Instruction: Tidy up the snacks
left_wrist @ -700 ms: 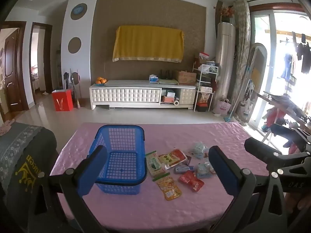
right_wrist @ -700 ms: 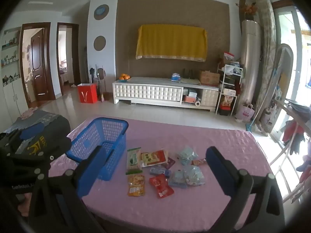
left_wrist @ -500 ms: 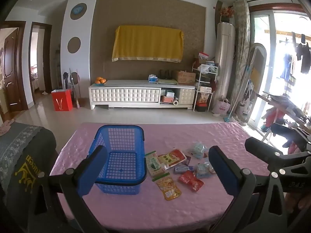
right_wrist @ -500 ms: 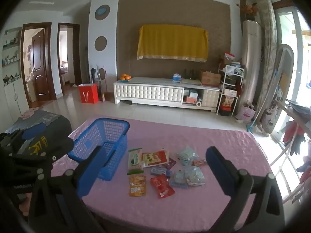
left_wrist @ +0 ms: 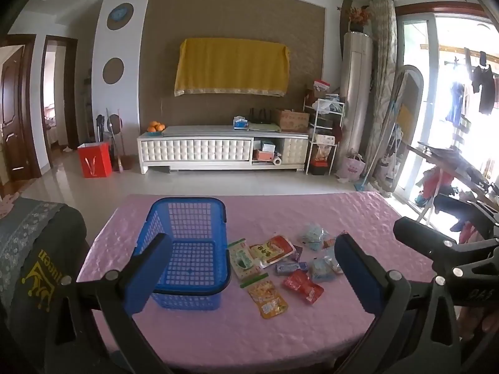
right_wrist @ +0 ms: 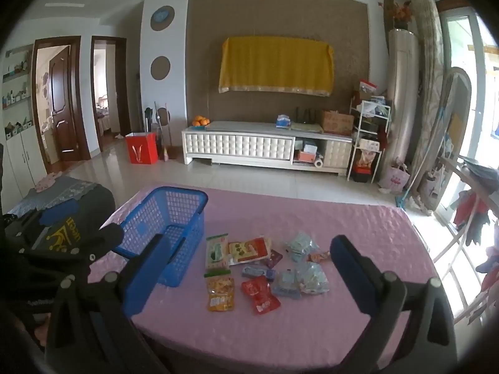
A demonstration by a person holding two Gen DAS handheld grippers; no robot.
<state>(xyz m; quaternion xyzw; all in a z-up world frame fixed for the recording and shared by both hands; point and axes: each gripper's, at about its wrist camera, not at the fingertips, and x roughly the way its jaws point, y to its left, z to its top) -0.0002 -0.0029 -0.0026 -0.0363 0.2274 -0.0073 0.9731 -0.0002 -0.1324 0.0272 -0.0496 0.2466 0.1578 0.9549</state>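
Both the left gripper (left_wrist: 249, 277) and right gripper (right_wrist: 246, 275) hung apart, empty. The orange pouch (right_wrist: 220, 293), at the basket's (right_wrist: 174, 218) 5 o'clock, looked easiest first; pinch its edge.

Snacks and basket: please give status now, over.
Left gripper open, right gripper open, both empty. Blue basket empty; snack packets loose on table beside it. Nothing in the way.
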